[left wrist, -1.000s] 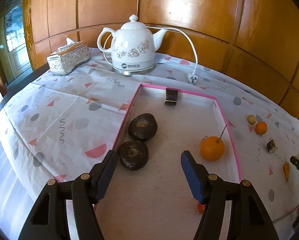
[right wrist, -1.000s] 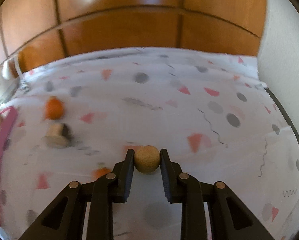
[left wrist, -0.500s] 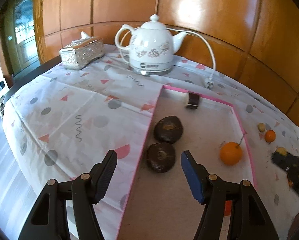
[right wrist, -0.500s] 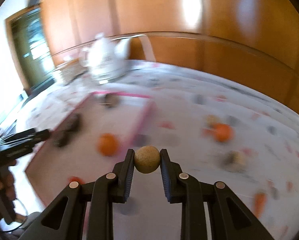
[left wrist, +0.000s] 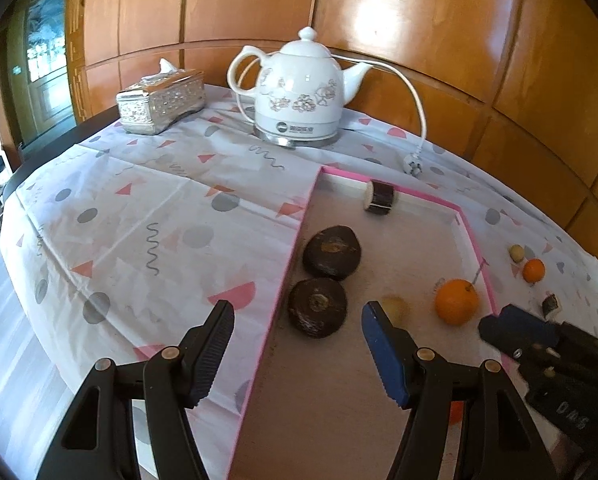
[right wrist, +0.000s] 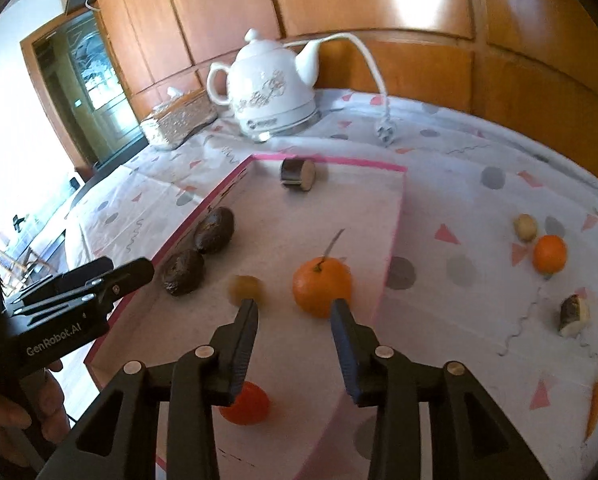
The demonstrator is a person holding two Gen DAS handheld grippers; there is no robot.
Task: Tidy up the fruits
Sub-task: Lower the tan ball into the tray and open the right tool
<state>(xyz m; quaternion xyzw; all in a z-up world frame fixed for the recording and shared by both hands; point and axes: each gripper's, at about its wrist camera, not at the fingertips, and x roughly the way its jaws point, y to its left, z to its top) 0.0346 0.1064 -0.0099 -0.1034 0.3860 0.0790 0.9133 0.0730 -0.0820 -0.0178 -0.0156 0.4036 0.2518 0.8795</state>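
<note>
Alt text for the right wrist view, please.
The open right gripper hovers over a pink-edged tray holding a blurred tan ball, a large orange, two dark fruits and a red fruit. The left gripper reaches in; a white kettle stands behind.

bright daylight, panel glare, fisheye-warped edges

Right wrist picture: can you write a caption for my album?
Open right hand-held gripper above the pink tray, small tan fruit blurred beside the orange.
</note>
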